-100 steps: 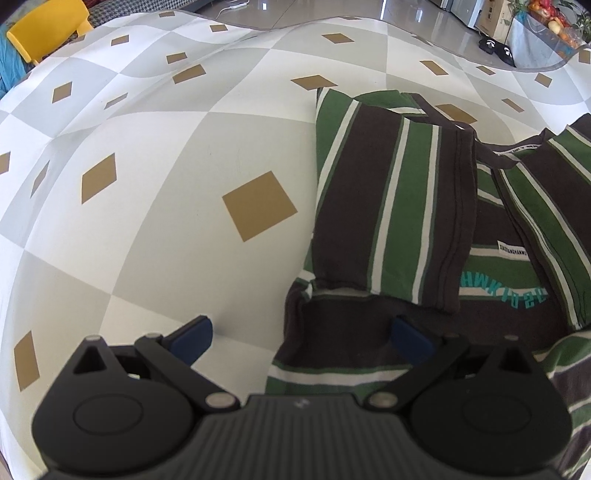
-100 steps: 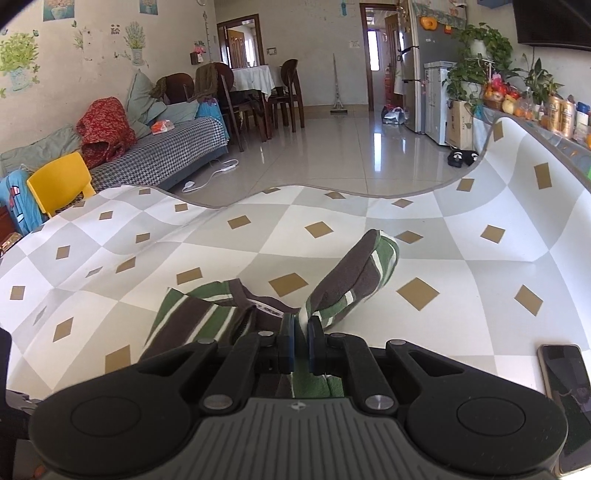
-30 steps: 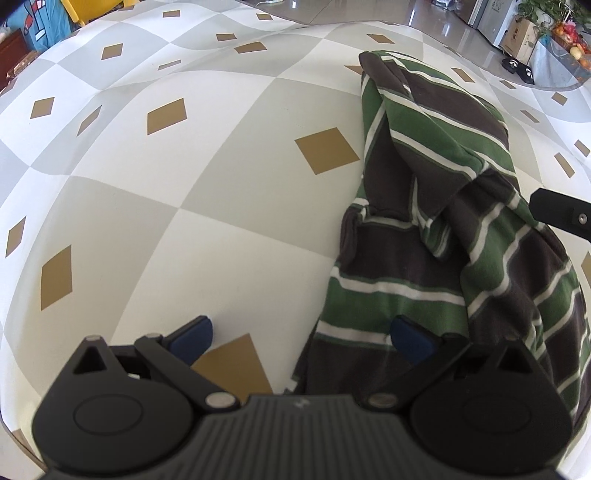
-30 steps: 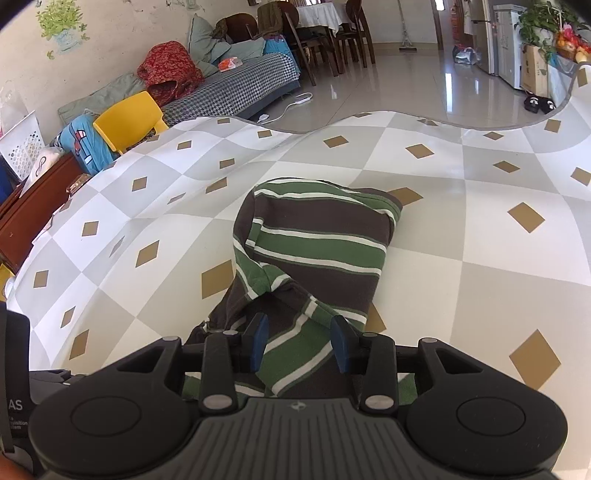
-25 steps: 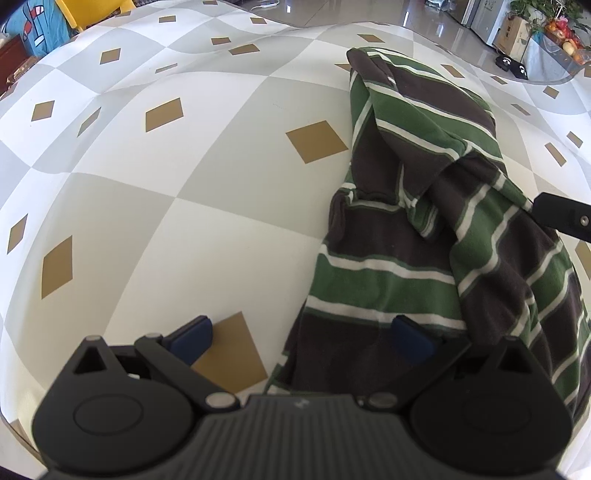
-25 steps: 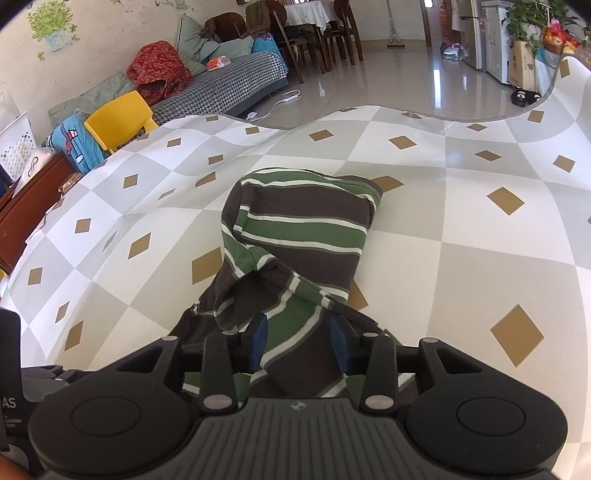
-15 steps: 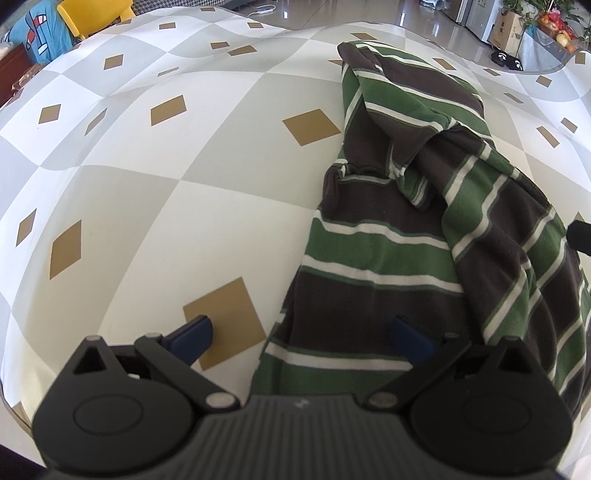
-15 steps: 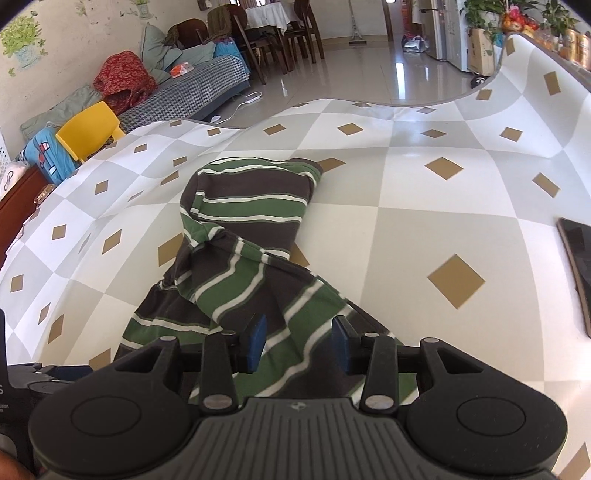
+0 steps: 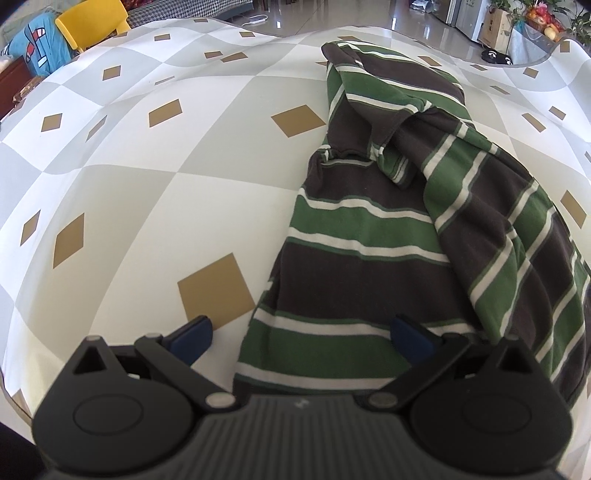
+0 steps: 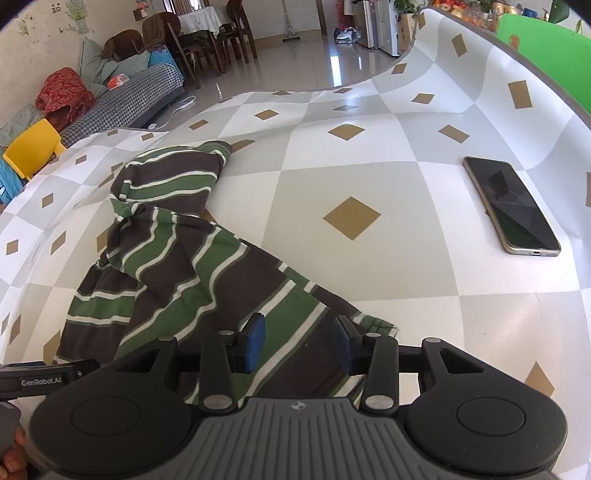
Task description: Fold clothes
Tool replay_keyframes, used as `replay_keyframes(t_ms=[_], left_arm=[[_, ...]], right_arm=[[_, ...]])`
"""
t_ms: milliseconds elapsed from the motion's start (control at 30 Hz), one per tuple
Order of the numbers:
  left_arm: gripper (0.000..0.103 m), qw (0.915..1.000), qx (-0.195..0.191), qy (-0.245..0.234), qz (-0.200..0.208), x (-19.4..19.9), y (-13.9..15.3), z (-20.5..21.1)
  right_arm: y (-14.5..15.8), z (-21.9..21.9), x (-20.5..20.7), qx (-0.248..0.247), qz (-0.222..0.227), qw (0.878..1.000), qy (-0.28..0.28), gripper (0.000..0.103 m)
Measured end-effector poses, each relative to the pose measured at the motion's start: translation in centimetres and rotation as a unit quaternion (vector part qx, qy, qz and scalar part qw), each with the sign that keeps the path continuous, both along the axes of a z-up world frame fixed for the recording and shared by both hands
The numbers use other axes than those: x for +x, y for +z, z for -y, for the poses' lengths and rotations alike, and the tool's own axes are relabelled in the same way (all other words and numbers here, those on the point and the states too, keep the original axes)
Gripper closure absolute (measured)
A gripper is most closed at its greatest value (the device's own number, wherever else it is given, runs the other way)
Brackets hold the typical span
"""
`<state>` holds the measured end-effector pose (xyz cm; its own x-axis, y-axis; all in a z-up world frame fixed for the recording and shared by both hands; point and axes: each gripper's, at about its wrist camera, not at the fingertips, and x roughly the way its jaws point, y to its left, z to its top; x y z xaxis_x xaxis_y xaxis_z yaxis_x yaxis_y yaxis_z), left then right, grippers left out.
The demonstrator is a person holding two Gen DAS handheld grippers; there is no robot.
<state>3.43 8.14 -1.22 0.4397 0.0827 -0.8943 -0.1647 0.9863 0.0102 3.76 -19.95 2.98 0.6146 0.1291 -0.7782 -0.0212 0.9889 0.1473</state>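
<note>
I hold both grippers angled steeply down over the worktop (image 9: 155, 192), which is covered in a grey-and-white check cloth with tan diamonds. The left gripper (image 9: 301, 334) has its blue-padded fingers (image 9: 190, 338) spread wide and gripping nothing; one finger sits over bare cloth beside a tan diamond, the other over the near hem of the striped shirt (image 9: 369, 236). The right gripper (image 10: 297, 343) has its fingers (image 10: 253, 341) partly apart and opening, with the shirt's near corner lying below and between them, the pads clear of the fabric.

The brown, green and white shirt (image 10: 177, 258) lies loosely bunched and twisted, running from the near edge of the worktop towards the far edge.

Only the right wrist view shows a phone (image 10: 511, 205) lying flat towards the right edge, well apart from the shirt, and part of the other gripper's black body at the lower left, with fingertips of my hand (image 10: 13, 456) below it. The left wrist view alone shows the shirt's folded-over sleeve and hem in close detail. A yellow chair (image 9: 92, 22) stands beyond the far edge.
</note>
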Motion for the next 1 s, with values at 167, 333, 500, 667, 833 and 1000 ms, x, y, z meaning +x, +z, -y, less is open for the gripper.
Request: replay_keyframes(t_ms=[167,333,500,667,833,1000], left_arm=[[0.000,1.0000,-0.003,0.002,-0.001,-0.7,0.1,0.0],[0.000,1.0000,-0.002,0.003,-0.002,-1.4,0.2,-0.1],[0.000,1.0000,-0.003,0.001,-0.005,-2.3,0.2,0.0],[0.000,1.0000,-0.003,-0.002,-0.008,-3.2,0.2,0.1],[0.000,0.9999,-0.009,0.000,-0.011,-3.8,0.1,0.1],[0.000,0.9999,-0.007,0.000,-0.010,-3.9,0.1,0.2]], right_arm=[[-0.7,1.1,-1.0,-0.013,-0.001,0.999,-0.039,0.062],[-1.7,2.5,-1.2,-0.008,-0.013,0.996,-0.083,0.062],[-2.3,3.2,-1.4,0.011,-0.005,0.995,-0.101,0.059],[-2.4,2.6,-1.7,0.005,0.010,0.995,-0.095,0.059],[-2.8,1.5,-1.9,-0.016,0.029,0.997,-0.065,0.059],[-3.2,0.4,-2.0,-0.062,0.045,0.996,-0.043,0.074]])
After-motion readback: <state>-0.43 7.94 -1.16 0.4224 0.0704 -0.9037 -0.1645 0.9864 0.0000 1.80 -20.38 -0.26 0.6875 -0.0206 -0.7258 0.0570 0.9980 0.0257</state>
